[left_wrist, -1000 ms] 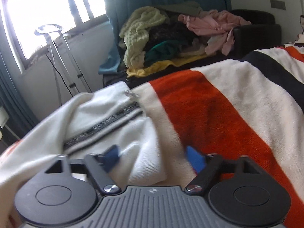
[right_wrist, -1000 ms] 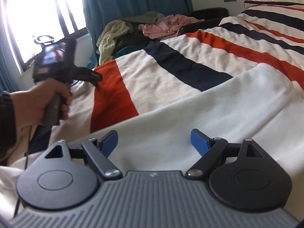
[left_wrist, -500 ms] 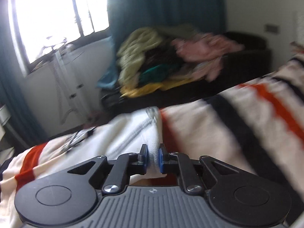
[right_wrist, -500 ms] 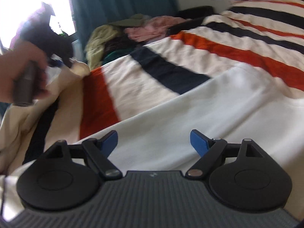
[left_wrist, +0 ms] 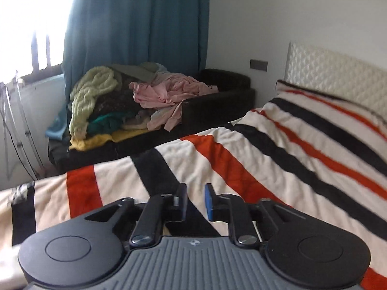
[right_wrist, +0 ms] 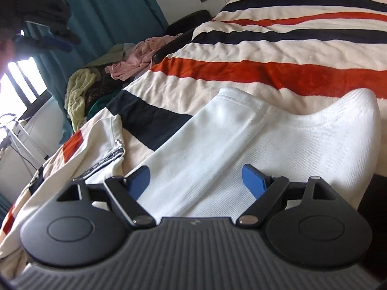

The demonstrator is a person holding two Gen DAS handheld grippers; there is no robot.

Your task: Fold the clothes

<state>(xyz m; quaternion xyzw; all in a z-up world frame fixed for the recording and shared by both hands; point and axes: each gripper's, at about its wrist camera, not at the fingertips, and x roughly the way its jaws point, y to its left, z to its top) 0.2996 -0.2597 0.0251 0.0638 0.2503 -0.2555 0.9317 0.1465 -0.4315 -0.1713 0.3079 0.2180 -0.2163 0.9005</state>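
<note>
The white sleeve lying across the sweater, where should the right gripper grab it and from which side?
Probably the cuff end of the white sleeve, approached along the sleeve from the right gripper. It lies flat and folded on the sweater, with the hemmed cuff edge free over the blanket.

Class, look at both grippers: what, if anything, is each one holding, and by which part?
Nothing is held. The left gripper is empty above the blanket; the right gripper stands open over the white garment.

Your left tongs (left_wrist: 195, 201) and right tongs (right_wrist: 197, 181): black linkage arms, blue pads. Silver pivot screws, ribbed grey housing, round black discs.
</note>
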